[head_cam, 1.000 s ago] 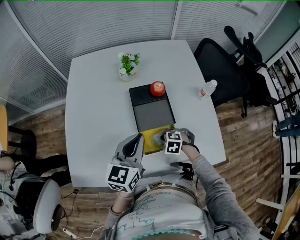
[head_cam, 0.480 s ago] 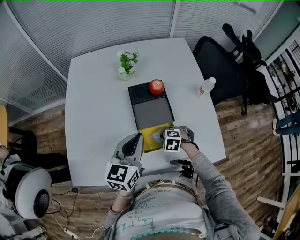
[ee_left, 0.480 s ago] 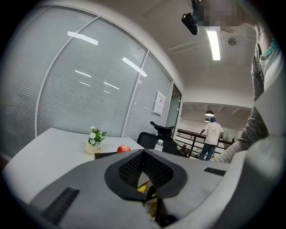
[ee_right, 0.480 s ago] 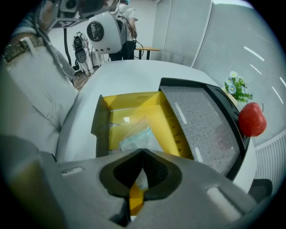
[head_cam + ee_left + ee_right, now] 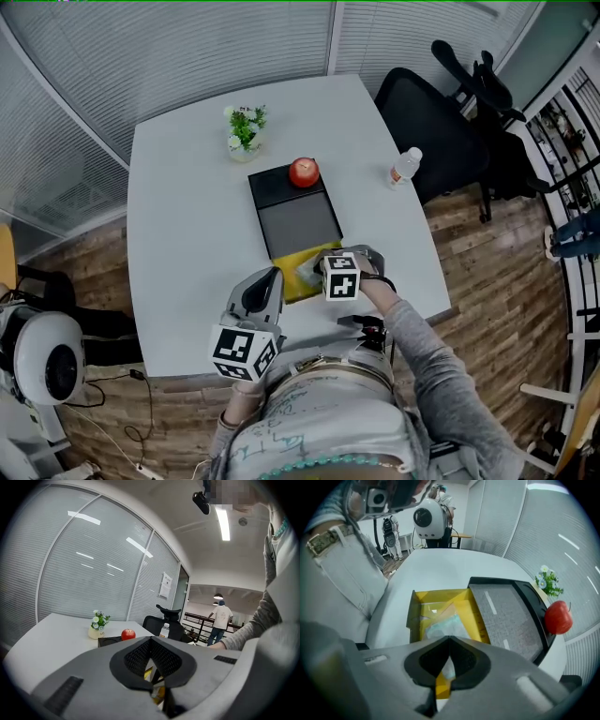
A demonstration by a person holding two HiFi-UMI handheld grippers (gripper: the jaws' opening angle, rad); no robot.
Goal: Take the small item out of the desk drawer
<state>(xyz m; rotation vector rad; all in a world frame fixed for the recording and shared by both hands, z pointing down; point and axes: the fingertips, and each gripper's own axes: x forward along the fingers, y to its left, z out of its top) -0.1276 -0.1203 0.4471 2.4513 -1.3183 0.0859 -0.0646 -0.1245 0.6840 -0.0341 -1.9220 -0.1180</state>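
On the white table (image 5: 187, 234), the left gripper (image 5: 151, 640) lies nearly level with its jaws together and nothing between them. The open yellow drawer (image 5: 477, 616) sits just beyond its tips and a little to their right. Farther ahead of those jaws stand a small potted plant (image 5: 244, 129) and a red apple (image 5: 558, 617), which rests on the far end of the black desk unit (image 5: 508, 616).

A clear packet (image 5: 440, 626) with a pale filling lies flat in the drawer. Its long axis seems to run away from the right jaws toward the desk unit, slightly skewed.

The right gripper (image 5: 449, 638) points steeply down into the drawer, its jaws closed on the packet's near edge. A water bottle (image 5: 404, 167) stands well to the right.
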